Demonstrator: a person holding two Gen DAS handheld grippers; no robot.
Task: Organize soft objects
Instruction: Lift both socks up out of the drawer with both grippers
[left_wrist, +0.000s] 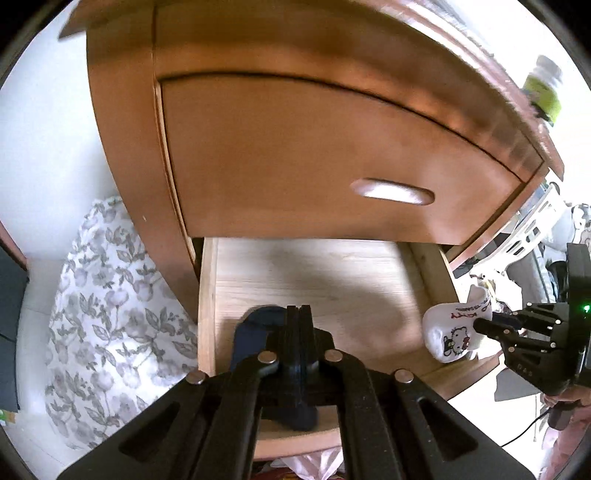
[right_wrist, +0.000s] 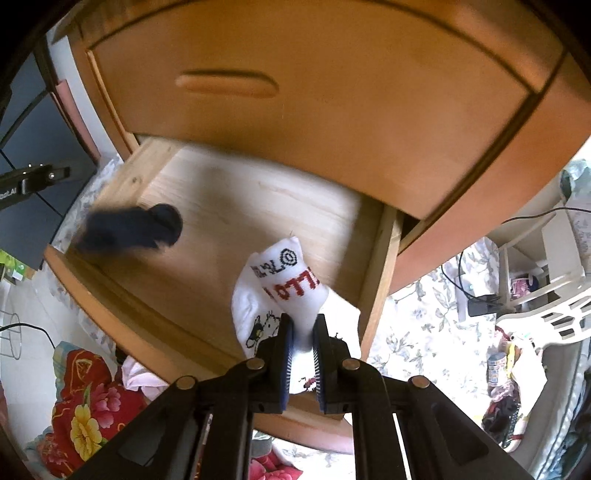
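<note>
My left gripper (left_wrist: 300, 321) has its fingers pinched on the navy sock (left_wrist: 255, 332); my right gripper (right_wrist: 303, 332) pinches the white cartoon sock (right_wrist: 280, 291). Both hang over the open pale-wood drawer (left_wrist: 332, 273). Beyond stands the closed orange-brown drawer front (left_wrist: 314, 155), with floral bedding (left_wrist: 110, 295) beside the cabinet.

**Both grippers clamped, angled steeply down**

Left gripper (left_wrist: 300, 314): jaws fully together, pinching dark fabric, apparently. Right gripper (right_wrist: 303, 332): jaws nearly together, nipping white cloth; in the left view it enters from 3 o'clock.
</note>
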